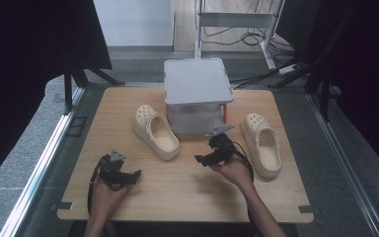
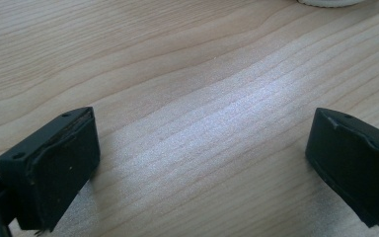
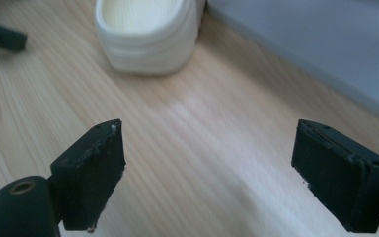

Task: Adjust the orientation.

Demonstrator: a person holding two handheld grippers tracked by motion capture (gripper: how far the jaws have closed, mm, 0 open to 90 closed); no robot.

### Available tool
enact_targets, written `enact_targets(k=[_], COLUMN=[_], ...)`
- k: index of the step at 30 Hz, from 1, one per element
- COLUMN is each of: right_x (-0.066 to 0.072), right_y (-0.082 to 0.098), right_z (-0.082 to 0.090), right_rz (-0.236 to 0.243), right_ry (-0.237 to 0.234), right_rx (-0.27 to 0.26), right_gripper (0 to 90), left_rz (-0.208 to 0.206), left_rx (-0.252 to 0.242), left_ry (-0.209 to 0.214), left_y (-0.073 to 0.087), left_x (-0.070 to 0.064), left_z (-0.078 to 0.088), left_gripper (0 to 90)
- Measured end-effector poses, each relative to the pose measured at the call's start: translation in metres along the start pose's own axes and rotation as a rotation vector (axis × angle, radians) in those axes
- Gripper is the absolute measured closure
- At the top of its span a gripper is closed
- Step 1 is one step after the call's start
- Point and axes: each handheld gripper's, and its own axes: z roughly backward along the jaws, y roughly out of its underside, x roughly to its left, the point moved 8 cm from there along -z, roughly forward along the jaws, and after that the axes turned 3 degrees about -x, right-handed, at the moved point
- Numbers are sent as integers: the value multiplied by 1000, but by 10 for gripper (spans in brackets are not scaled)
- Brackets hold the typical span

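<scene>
Overhead, from the high view, two cream clogs lie on the wooden tabletop (image 1: 177, 187) either side of a small grey stand (image 1: 197, 81): the left clog (image 1: 156, 131) sits just left of the stand's legs, the right clog (image 1: 262, 144) at the tabletop's right side. The right gripper (image 1: 205, 157) hangs between them, just off the right clog's inner edge, jaws turned toward the left clog. The left gripper (image 1: 128, 177) rests low on the bare wood, well apart from both clogs.

Next, the left gripper view: its jaws stand spread wide with nothing but wood grain between them; a sliver of clog (image 2: 328, 2) peeks in at the top edge.

Last, the right gripper view: these jaws are also released and empty, and the left clog's heel end (image 3: 145, 37) lies ahead, beside the stand's grey side (image 3: 316, 44).

By my reading, the step in hand is the approach to the left clog. The next move calls for carrying the parted jaws forward over the heel rim, then closing on it.
</scene>
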Motion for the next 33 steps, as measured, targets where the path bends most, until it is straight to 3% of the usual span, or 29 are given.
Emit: enact_targets(k=[3, 12, 16, 23, 33], right_x=[4, 9, 11, 10, 10], right_y=[-22, -59, -78, -93, -105], right_z=[-10, -39, -60, -91, -123], right_rz=[2, -16, 28, 31, 58], right_ry=[-5, -4, 22, 39, 88], right_rx=[-20, -18, -15, -12, 1], right_gripper=[177, 299, 395, 499, 558], left_rz=[3, -8, -3, -5, -9], left_rx=[-1, 3, 1, 1, 0], left_ry=[1, 3, 4, 7, 8], left_y=[0, 0, 0, 0, 0], left_x=[0, 0, -1, -1, -1], left_z=[0, 0, 0, 0, 0], left_gripper=[2, 2, 2, 2, 2])
